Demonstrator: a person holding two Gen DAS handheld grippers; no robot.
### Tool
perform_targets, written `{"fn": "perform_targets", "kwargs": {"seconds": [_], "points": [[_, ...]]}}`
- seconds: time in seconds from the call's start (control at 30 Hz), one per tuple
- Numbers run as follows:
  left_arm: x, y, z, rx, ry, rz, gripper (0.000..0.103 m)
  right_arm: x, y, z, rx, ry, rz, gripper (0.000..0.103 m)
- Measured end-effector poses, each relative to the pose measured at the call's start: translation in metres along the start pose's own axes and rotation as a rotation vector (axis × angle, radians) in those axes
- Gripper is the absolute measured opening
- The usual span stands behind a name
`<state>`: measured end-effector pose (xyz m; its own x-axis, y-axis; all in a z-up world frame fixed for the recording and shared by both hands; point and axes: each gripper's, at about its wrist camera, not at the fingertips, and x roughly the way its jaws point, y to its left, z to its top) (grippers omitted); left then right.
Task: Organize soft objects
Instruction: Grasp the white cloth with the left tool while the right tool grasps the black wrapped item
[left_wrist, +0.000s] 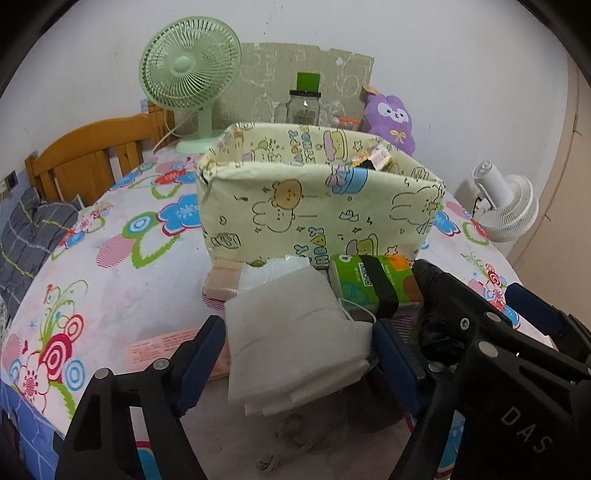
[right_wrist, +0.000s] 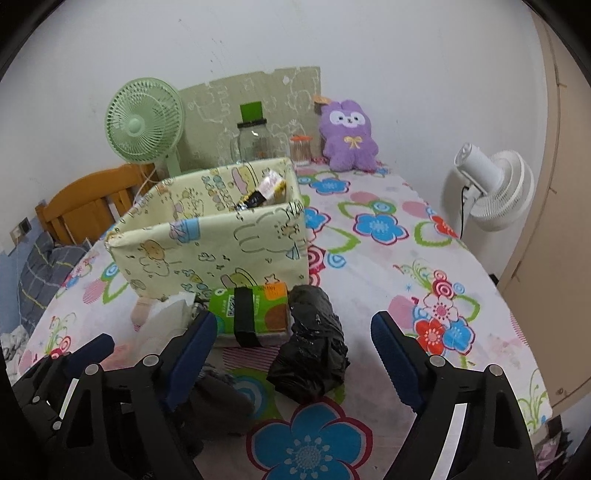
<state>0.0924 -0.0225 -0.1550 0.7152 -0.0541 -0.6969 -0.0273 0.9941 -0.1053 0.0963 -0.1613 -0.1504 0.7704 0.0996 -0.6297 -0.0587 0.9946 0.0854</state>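
Observation:
A pale yellow fabric bin (left_wrist: 317, 206) with cartoon prints stands on the flowered table; it also shows in the right wrist view (right_wrist: 221, 236), with a few packets inside. My left gripper (left_wrist: 299, 354) is open with its fingers on either side of a folded white cloth (left_wrist: 295, 339), not pressing it. A green tissue pack (left_wrist: 373, 282) with a black band lies just behind. My right gripper (right_wrist: 293, 347) is open around a crumpled black plastic bag (right_wrist: 314, 347), beside the tissue pack (right_wrist: 251, 310). A grey drawstring pouch (right_wrist: 218, 402) lies under the left gripper.
A green desk fan (right_wrist: 142, 125), a glass jar (right_wrist: 255, 140), a purple plush toy (right_wrist: 349, 136) and a cardboard sheet stand at the back by the wall. A white fan (right_wrist: 491, 188) is off the table's right edge. A wooden bed frame (left_wrist: 92, 155) is at left.

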Motion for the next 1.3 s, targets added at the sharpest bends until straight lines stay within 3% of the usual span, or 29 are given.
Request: {"fn": "perform_targets", "kwargs": {"seconds": [0.1,0.3,0.47,0.6,0.8,0.87,1.03,1.3], "points": [[0.005,0.0,0.001,-0.003,0.011,-0.013,0.08,0.006,-0.002,-0.001,0.018,0.016,0.01,0.086],[0.008,-0.005,0.003,0.006,0.017,-0.045,0.056,0.017,-0.009,0.001,0.044,0.04,0.018,0.085],[0.011,-0.015,0.003,0.043,0.017,-0.03,0.037,0.031,-0.017,-0.001,0.083,0.092,0.033,0.076],[0.015,-0.018,0.004,0.046,0.021,-0.023,0.031,0.038,-0.019,-0.001,0.092,0.105,0.044,0.069],[0.019,-0.023,0.005,0.06,0.029,-0.016,0.024,0.043,-0.018,-0.002,0.108,0.128,0.079,0.049],[0.018,-0.024,0.005,0.065,0.031,-0.018,0.021,0.044,-0.016,-0.001,0.105,0.133,0.089,0.038],[0.015,-0.023,0.006,0.068,0.026,-0.023,0.016,0.042,-0.013,0.001,0.1,0.132,0.08,0.032],[0.005,-0.02,0.009,0.054,0.009,-0.025,0.012,0.027,-0.009,0.006,0.087,0.095,0.06,0.031]]}}
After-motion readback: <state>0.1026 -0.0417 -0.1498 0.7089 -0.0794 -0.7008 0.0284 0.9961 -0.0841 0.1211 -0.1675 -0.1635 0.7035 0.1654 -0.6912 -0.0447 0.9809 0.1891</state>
